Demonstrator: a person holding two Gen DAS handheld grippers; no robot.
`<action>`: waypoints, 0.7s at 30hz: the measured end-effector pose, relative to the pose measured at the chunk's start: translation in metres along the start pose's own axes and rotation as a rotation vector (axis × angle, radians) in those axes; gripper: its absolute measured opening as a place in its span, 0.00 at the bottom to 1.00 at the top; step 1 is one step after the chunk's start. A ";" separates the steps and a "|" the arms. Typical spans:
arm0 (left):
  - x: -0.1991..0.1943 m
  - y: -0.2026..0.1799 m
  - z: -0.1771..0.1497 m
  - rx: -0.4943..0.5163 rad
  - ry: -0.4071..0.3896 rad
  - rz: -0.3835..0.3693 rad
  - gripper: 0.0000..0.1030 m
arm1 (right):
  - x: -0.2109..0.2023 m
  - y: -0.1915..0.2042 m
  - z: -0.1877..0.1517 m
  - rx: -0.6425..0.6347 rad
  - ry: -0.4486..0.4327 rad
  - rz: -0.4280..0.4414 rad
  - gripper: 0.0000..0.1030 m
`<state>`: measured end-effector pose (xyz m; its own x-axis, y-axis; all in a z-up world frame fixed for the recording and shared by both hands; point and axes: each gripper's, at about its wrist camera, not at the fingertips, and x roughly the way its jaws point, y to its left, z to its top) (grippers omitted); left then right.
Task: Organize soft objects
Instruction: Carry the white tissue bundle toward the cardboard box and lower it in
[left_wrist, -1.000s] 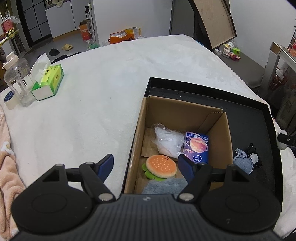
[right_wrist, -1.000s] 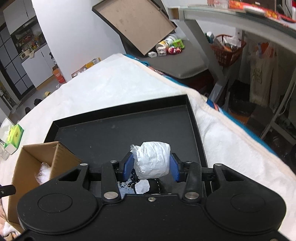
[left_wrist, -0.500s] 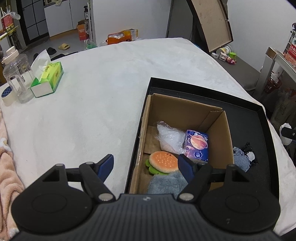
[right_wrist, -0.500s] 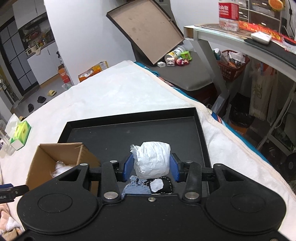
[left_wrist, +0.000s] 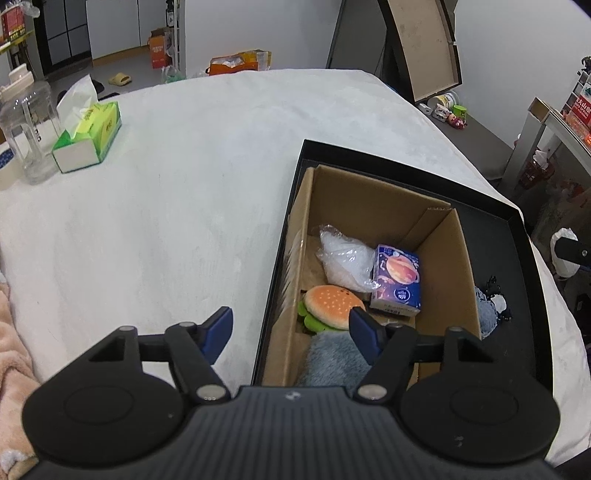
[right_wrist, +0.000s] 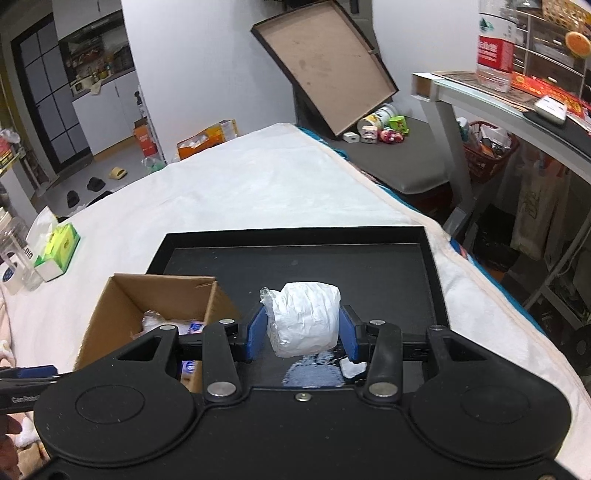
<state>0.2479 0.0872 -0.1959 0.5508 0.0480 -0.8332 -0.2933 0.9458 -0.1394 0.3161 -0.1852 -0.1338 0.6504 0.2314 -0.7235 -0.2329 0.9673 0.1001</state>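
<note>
The right tongs (right_wrist: 302, 334) are clamped on a crumpled white paper-wrapped bundle (right_wrist: 306, 317), both blue pads pressed against its sides, held above the shallow black rectangular tray (right_wrist: 295, 236). Beneath the bundle, on the tray floor, lies a small blue-grey and black soft item with a white patch (right_wrist: 317, 373). The left tongs (left_wrist: 291, 330) grip nothing and have just been closing a little; their right pad sits over the near end of the open brown cardboard box (left_wrist: 380, 206), the left pad over the white cloth-covered surface (left_wrist: 166, 206). Inside the box, nearest, is a fluffy grey-blue plush (left_wrist: 328, 358), then a plush hamburger toy (left_wrist: 332, 304), then a blue tissue pack printed with a planet (left_wrist: 397, 280) beside a clear plastic bag of white filling (left_wrist: 343, 258). The box stands in the tray's left part. Farther off on the surface stand a green tissue box (left_wrist: 90, 134) and a clear plastic jug (left_wrist: 29, 133).
</note>
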 end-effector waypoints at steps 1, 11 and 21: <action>0.001 0.002 -0.001 -0.003 0.004 -0.005 0.63 | 0.000 0.004 -0.001 -0.007 0.003 0.000 0.40; 0.009 0.013 -0.006 -0.029 0.021 -0.051 0.34 | 0.005 0.045 -0.004 -0.068 0.026 0.033 0.40; 0.016 0.023 -0.009 -0.055 0.037 -0.080 0.18 | 0.012 0.083 -0.011 -0.119 0.070 0.083 0.40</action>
<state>0.2428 0.1067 -0.2168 0.5453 -0.0399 -0.8373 -0.2928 0.9269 -0.2348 0.2965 -0.1029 -0.1421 0.5741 0.2987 -0.7624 -0.3706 0.9250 0.0833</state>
